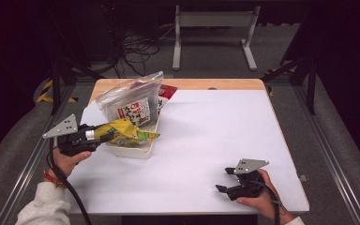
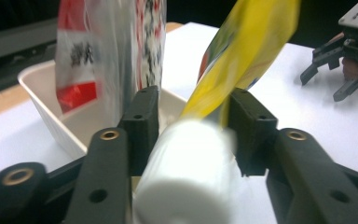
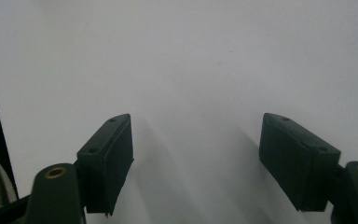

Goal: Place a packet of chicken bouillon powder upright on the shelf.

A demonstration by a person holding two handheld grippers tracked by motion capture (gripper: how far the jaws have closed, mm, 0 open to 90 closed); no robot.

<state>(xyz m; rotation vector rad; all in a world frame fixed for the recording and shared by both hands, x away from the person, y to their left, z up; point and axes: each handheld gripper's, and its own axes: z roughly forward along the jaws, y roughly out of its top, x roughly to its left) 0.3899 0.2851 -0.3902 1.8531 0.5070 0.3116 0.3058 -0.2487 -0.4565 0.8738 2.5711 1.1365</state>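
My left claw (image 1: 88,135) clamped on yellow packet (image 1: 126,132), over tray (image 1: 136,151): lower flat beside clear bag (image 1: 133,98). Right claw (image 1: 226,180) apart, on tabletop (image 1: 215,126).

Wide open white tabletop (image 1: 206,136) across the centre and right, free for passage from the far edge to the near one. Crowded at far left: white tray (image 1: 136,151) holding an upright clear bag (image 1: 130,101), with a red packet (image 1: 167,92) just behind. Blocked above the tray's near rim by a yellow snack bag (image 1: 126,132) clamped in the left gripper (image 1: 91,135), along with a white cylinder (image 2: 182,177), possibly a roll, too blurred to tell. Near right corner taken by the right gripper (image 1: 224,180), jaws spread over bare surface.
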